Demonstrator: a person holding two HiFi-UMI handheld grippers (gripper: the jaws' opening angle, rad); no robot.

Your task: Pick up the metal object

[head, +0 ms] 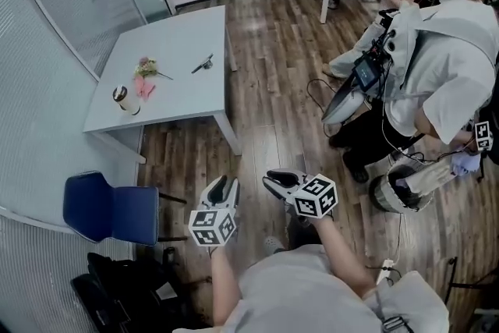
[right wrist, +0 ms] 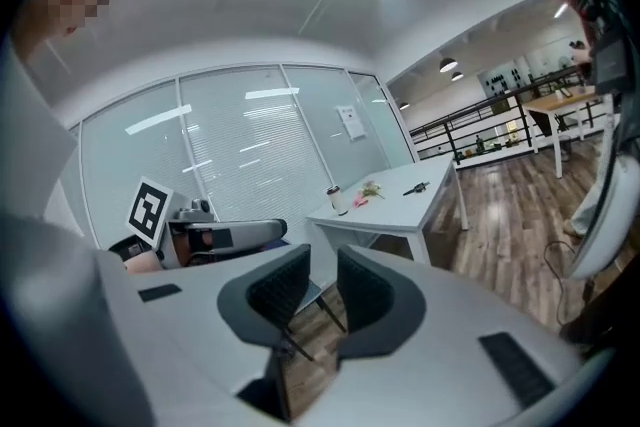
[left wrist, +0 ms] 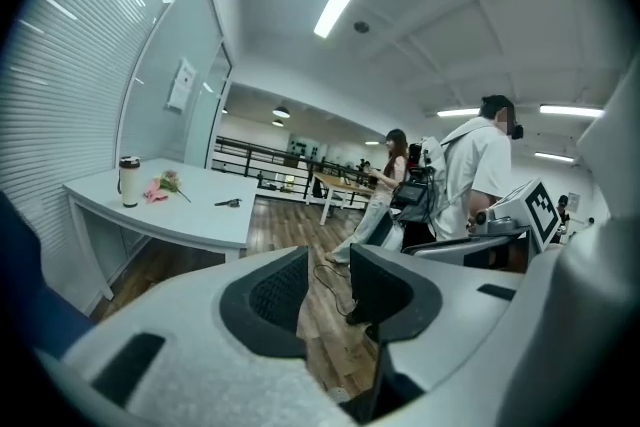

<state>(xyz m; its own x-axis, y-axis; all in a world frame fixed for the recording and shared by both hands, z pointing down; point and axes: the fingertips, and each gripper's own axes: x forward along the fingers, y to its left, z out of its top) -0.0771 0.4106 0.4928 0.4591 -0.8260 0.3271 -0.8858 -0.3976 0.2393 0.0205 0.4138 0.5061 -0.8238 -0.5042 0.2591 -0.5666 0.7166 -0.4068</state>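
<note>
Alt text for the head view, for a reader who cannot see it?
A person holds the left gripper and right gripper, both open and empty, over a wood floor, apart from a white table at upper left. On the table are a small dark metal object, a cup and pink flowers.

Cup (head: pixel 122 97), flowers (head: pixel 145 67) (blue chair (head: pixel 109 208) nearby)

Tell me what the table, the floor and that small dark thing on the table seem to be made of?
Table: pale grey, smooth matte top without grain, probably laminate or painted board. Floor: brown planks with visible grain and a slight sheen, wood or wood-look laminate. Small dark object: thin, dark grey, possibly metal; too small to be sure.
</note>
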